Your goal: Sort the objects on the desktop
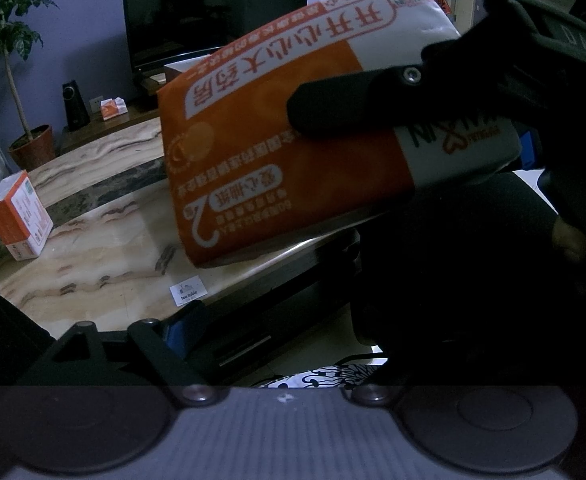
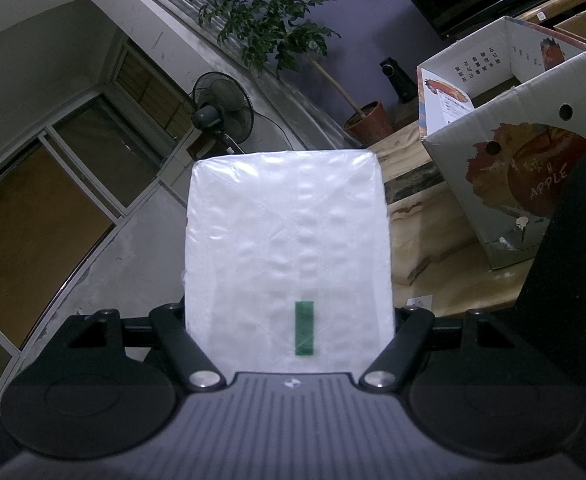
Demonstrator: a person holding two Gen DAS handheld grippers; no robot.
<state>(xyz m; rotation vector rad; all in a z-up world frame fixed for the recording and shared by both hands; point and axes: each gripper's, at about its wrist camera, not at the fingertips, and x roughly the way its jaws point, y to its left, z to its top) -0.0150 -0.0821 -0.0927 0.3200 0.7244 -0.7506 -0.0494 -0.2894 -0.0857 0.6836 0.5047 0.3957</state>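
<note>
Orange-and-white tissue pack (image 1: pixel 293 128) is held up in the air over the near edge of the marble table (image 1: pixel 105 248), tilted, print upside down in the left wrist view. Right gripper (image 1: pixel 333 108) is clamped on it: one black finger lies across the printed face, the other is hidden behind the pack. In the right wrist view the same pack (image 2: pixel 289 248) shows its plain white plastic side with a small green strip (image 2: pixel 305 328), sitting squarely between the two fingers, which press its left and right edges. Left gripper (image 1: pixel 285 360) holds nothing; its own fingers are mostly lost in dark at the frame edges, but they look wide apart, with only the table edge and floor between them. A small white label (image 1: pixel 188 290) is stuck near the table's near edge. An orange-and-white carton (image 1: pixel 19 216) stands near the left edge of the table, a second one is cut off at the frame edge just in front of it. An open apple box (image 2: pixel 509 152) stands on the table, off to the right of the held pack. Behind: dark TV (image 1: pixel 213 12), potted plant (image 1: pixel 9 60), standing fan (image 2: pixel 221 112).
</note>
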